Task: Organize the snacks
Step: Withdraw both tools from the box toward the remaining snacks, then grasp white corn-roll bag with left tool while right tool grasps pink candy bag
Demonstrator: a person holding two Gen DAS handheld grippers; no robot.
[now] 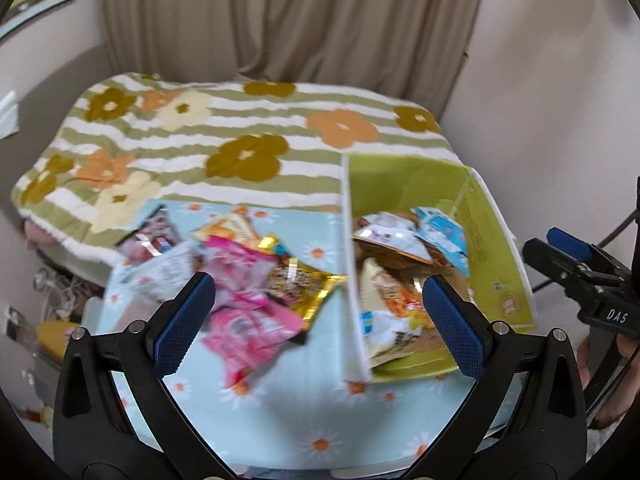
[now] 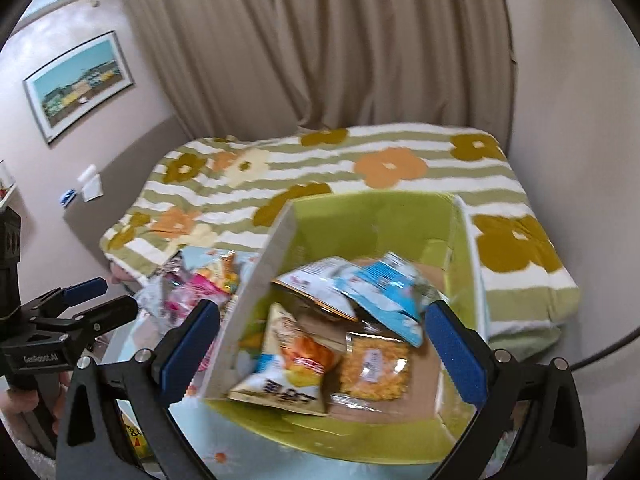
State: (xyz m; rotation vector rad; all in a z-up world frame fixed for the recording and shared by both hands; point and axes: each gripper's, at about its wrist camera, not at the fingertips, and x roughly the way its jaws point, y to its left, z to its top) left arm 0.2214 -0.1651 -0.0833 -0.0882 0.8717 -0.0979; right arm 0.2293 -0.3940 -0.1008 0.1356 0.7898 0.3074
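On the far left wall hangs a framed picture [image 2: 78, 84], and below it a small white object [image 2: 90, 184] sticks to the wall. A beige curtain [image 1: 288, 20] covers the back of the room, with a bed under a striped flower blanket [image 1: 240, 136] in front of it.

Nearer, a counter spread with a light blue daisy cloth [image 1: 280, 412] carries the snacks. On its left part lies a loose heap: a silvery white packet [image 1: 160, 268], a pink packet [image 1: 248, 320] partly on top of the others, and a gold packet [image 1: 300, 284] whose corner reaches the side wall of the box. The left gripper [image 1: 318, 316] hangs above this heap, its jaws spread wide and holding nothing.

To the right stands a green cardboard box [image 2: 384, 216] with its flaps up; the pale left flap [image 2: 256, 300] rises between the heap and the box's inside. In the box lie a white and orange chip bag [image 2: 288, 368], a clear bag of orange snacks [image 2: 376, 364] just beside it, and light blue packets [image 2: 384, 292] leaning on a brown one behind. The right gripper [image 2: 320, 352] hovers over the box, jaws wide apart and empty. Both views are somewhat blurred, so print on the packets is hard to read.
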